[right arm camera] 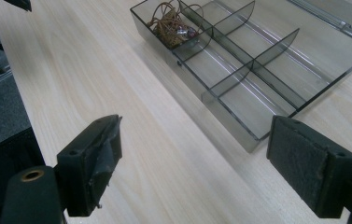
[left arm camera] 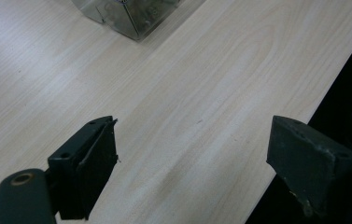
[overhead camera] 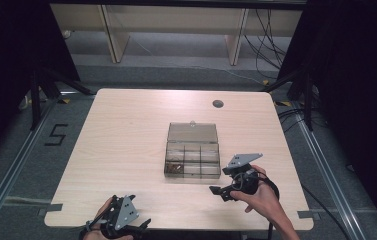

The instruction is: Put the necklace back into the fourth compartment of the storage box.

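Two matte black jaws of the right gripper [right arm camera: 194, 163] stand wide apart with nothing between them, above the pale wood-grain table [overhead camera: 126, 150]. Just beyond lies a smoky clear plastic compartment box [right arm camera: 253, 65], lid laid open, near the table's front edge, tangled brown rubber bands [right arm camera: 169, 23] in one corner compartment. Left gripper [left arm camera: 192, 163] hovers wide and empty at the front left corner.

A pale wooden table [overhead camera: 126, 150] carries an open smoky compartment box [overhead camera: 193, 159], lying just ahead of the right gripper [overhead camera: 219, 191].
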The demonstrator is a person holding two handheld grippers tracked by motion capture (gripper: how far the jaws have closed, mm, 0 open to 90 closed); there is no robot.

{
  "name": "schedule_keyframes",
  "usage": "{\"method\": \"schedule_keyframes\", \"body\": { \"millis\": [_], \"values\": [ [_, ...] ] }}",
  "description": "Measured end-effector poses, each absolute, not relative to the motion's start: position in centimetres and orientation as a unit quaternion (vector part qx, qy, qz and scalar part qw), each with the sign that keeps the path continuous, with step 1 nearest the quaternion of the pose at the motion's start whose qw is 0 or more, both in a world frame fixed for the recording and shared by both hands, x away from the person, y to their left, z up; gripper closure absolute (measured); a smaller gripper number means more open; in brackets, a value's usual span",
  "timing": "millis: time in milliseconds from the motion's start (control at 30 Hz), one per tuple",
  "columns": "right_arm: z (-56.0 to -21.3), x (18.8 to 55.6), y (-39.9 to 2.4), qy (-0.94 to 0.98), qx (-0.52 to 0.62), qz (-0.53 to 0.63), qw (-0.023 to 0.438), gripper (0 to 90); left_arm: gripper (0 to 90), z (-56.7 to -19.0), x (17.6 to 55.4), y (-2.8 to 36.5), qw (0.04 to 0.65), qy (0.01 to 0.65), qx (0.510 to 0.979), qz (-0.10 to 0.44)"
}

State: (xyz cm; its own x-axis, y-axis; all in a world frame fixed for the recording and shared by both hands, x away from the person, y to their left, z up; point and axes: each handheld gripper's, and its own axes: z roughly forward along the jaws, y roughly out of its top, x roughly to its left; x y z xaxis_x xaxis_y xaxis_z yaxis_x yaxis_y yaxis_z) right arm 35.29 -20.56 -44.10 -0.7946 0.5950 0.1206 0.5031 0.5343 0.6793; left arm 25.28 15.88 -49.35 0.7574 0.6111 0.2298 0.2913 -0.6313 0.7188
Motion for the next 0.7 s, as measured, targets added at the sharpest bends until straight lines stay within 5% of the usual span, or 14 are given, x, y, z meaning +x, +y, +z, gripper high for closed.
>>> {"method": "schedule_keyframes", "body": {
  "millis": [700],
  "values": [
    [-45.0, 34.3, -22.1, 0.865, 0.321, 0.380, 0.070, 18.4, 15.5, -49.2, 25.2, 15.9, 0.345, 0.258, 0.872, 0.233]
  ]
}}
